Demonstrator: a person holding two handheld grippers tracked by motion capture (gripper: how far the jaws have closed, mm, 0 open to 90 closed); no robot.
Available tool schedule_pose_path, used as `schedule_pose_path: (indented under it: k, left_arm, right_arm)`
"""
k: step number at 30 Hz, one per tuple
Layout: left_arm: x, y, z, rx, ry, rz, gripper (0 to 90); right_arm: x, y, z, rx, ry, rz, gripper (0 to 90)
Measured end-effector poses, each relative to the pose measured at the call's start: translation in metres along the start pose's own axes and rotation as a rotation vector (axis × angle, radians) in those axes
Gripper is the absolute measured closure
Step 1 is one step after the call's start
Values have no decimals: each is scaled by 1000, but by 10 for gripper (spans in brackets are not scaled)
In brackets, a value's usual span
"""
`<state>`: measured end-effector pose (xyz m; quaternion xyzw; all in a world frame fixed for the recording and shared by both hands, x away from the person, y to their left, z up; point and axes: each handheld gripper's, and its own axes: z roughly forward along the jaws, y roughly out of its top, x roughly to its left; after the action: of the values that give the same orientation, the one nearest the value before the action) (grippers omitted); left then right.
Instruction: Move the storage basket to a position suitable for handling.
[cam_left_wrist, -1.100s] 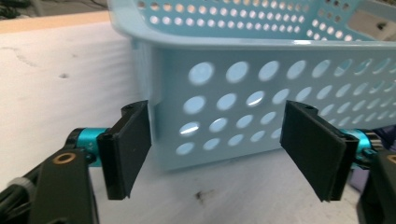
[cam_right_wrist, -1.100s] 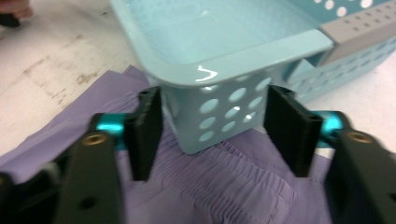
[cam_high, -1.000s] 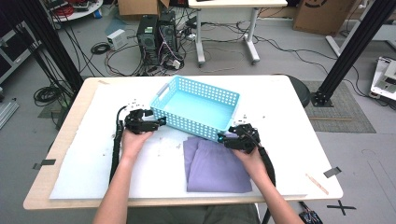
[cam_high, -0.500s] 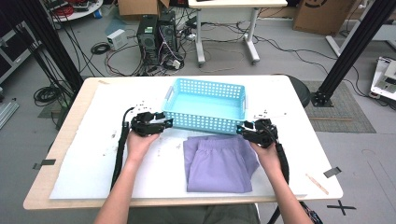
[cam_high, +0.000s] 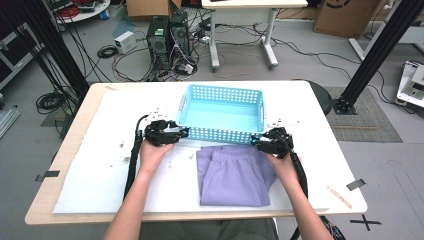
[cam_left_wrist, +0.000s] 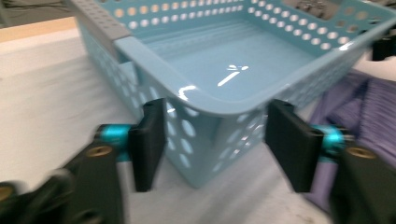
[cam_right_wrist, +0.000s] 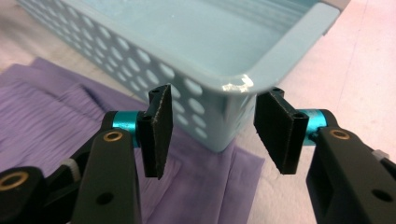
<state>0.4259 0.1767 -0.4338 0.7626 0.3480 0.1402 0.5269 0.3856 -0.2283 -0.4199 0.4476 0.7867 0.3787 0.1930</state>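
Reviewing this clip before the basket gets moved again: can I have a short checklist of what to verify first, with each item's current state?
1. Left gripper lined up on a near corner of the blue basket: ok, the corner sits between its jaws.
2. Left pads pressing on the basket: not ok, gaps show on both sides; the jaws have just been opening.
3. Right gripper lined up on the other near corner: ok.
4. Right pads pressing: not ok, they stand apart from the corner; these jaws have also just been opening.
5. Basket clear of the purple cloth: cannot tell, its near wall stands at the cloth's far edge.
6. Basket empty: ok.
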Motion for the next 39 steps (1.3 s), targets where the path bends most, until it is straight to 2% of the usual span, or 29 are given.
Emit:
schedule_pose_path:
  k: [2, 4, 7, 11, 14, 21, 35, 37, 38, 39]
  left_arm:
    - [-3, 1, 0, 10, 4, 26, 411]
    - [-5, 1, 1, 7, 2, 19, 411]
    - [-12, 3, 3, 9, -22, 28, 413]
    - [-22, 5, 7, 26, -34, 54, 414]
    - [-26, 4, 10, 36, -36, 69, 418]
    - [-29, 0, 9, 27, -39, 57, 418]
    - [-34, -4, 7, 30, -47, 74, 414]
    - [-34, -4, 7, 27, -41, 77, 374]
    - [-36, -4, 5, 25, -21, 77, 318]
    - [-38, -5, 3, 19, -2, 73, 318]
  right_arm:
    - [-1, 2, 0, -4, -6, -6, 494]
    - [-2, 2, 0, -10, -14, -12, 497]
    - [-14, 3, -2, -15, -19, 39, 509]
    - [-23, 1, -4, -13, -44, 68, 541]
    - [-26, -2, -6, -12, -54, 65, 558]
    - [-26, -5, -6, -1, -64, 57, 554]
    - [-23, -7, -7, -4, -81, 55, 550]
    - [-24, -7, -7, -3, -71, 68, 524]
    - [-24, -7, -8, -7, -69, 78, 427]
    - [-24, -7, -8, -7, -69, 78, 427]
